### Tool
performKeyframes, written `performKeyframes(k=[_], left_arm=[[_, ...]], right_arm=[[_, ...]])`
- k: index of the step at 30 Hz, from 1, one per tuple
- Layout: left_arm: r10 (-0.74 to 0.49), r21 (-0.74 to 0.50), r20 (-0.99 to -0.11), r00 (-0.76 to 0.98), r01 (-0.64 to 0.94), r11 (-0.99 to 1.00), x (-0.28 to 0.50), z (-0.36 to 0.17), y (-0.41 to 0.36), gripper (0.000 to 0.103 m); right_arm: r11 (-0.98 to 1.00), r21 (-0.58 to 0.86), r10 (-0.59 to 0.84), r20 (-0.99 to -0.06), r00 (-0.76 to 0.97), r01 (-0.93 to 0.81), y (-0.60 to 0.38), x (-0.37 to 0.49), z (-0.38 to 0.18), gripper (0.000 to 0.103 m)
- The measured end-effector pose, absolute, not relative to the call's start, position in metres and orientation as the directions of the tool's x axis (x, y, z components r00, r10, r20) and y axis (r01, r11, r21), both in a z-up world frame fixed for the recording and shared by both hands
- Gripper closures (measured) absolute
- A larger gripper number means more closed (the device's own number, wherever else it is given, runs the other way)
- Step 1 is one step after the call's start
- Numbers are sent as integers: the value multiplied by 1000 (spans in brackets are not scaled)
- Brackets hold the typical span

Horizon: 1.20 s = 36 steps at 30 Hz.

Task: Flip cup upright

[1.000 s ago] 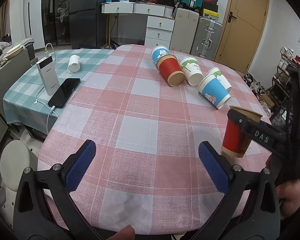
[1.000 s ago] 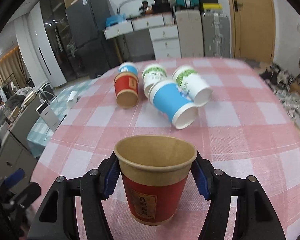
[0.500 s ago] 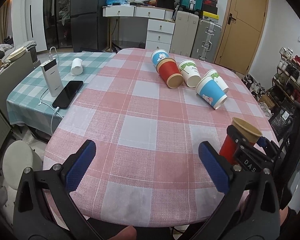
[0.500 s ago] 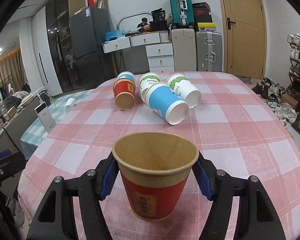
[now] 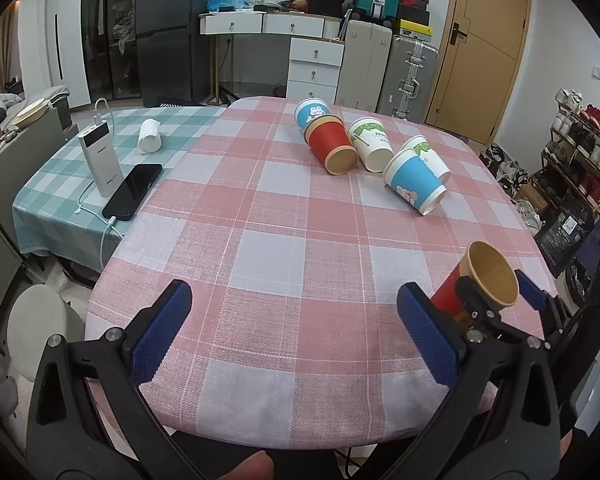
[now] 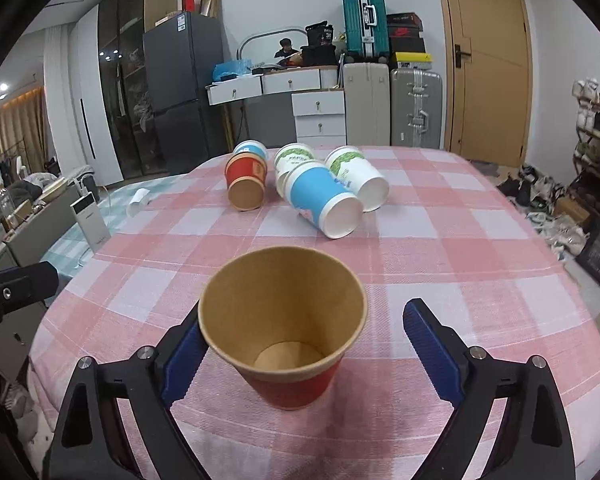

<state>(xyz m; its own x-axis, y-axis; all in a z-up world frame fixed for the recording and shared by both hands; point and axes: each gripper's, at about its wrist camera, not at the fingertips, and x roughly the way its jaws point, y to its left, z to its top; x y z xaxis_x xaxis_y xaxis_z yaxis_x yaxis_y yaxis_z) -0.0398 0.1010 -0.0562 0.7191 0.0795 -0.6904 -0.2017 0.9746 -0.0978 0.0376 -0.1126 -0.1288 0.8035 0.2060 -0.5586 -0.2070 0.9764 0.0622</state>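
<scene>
A red paper cup (image 6: pixel 288 340) with a brown inside stands upright on the pink checked tablecloth (image 6: pixel 440 240), between the fingers of my right gripper (image 6: pixel 306 346). The jaws are open: the left finger is at the cup's side and the right finger (image 6: pixel 430 344) stands clear of it. In the left wrist view the same cup (image 5: pixel 482 286) is at the table's right edge with the right gripper around it. My left gripper (image 5: pixel 294 334) is open and empty over the near table edge.
Several cups lie on their sides at the far end: a red one (image 5: pixel 332 146), a blue one (image 5: pixel 414 186), white-green ones (image 5: pixel 370 148) and a blue-topped one (image 5: pixel 310 110). A phone (image 5: pixel 132 190), power bank (image 5: pixel 100 158) and white roll (image 5: pixel 149 141) lie on the green cloth at left.
My right gripper has opened and let go of the red cup, which now stands on the table. The left gripper has drawn back a little and stays open.
</scene>
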Motion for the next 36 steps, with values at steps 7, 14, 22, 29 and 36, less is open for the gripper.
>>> performKeyframes(k=[7, 14, 22, 29, 36], left_arm=[[66, -91, -688, 723, -176, 980, -35, -54, 90, 0], [69, -82, -693, 718, -173, 981, -32, -56, 85, 0], [11, -106, -686, 728, -115, 988, -26, -54, 74, 0], [-54, -113, -642, 765, -25, 993, -18, -45, 44, 0], [-68, -88, -611, 789, 18, 996, -12, -40, 22, 0]], right_arm=[[966, 114, 255, -553, 793, -231, -131, 28, -115, 4], [942, 141, 331, -533, 779, -303, -128, 18, -111, 4], [941, 137, 337, -482, 809, -310, -145, -1, -76, 4], [960, 154, 280, -534, 798, -234, -173, -5, -57, 4], [969, 128, 249, -547, 799, -214, -178, -12, -58, 4]])
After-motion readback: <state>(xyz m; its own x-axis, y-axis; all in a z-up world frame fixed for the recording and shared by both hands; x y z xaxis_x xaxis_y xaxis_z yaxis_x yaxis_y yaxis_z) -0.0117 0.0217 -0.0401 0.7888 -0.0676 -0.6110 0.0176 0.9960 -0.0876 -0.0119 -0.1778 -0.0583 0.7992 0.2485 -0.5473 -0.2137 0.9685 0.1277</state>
